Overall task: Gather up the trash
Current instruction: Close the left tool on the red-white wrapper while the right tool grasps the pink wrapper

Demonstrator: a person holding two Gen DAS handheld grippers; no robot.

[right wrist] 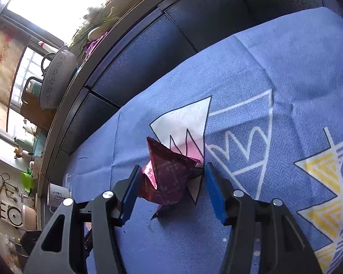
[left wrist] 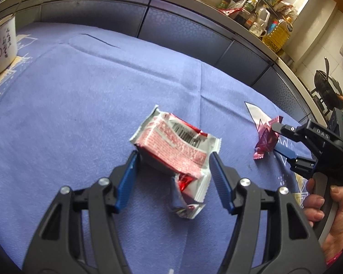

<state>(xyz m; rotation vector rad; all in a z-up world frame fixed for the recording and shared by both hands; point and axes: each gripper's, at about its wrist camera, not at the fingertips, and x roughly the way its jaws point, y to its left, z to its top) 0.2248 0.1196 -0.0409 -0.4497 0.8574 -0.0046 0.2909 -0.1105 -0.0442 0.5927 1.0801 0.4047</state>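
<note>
The left gripper (left wrist: 173,157) is closing its blue pads on either side of a crumpled red-and-white wrapper (left wrist: 178,150), and in the left wrist view both pads are touching the packet's edges, so it is gripping the packet with its jaws about half open; the wrapper is lying on the blue cloth (left wrist: 91,91) that is covering the worktop, its lower end trailing back between the fingers toward six o'clock. At about three o'clock from it, the right gripper (left wrist: 277,137) is reaching in from the edge of that view, a person's hand (left wrist: 327,207) wrapping round its handle. In the right wrist view the right gripper (right wrist: 171,171) is straddling a folded dark red wrapper (right wrist: 169,175) with its jaws roughly half open; the left pad is touching the foil, while the right pad is standing just beside it, and whether it is pressing I cannot tell. The dark red wrapper is sitting on a white triangle (right wrist: 185,118) printed on the cloth. Out toward ten o'clock in the left wrist view a white mug (left wrist: 2,50) is standing near the cloth's far corner, and at one o'clock bottles (left wrist: 274,36) are crowding a ledge behind the dark padded backrest (left wrist: 183,27)
</note>
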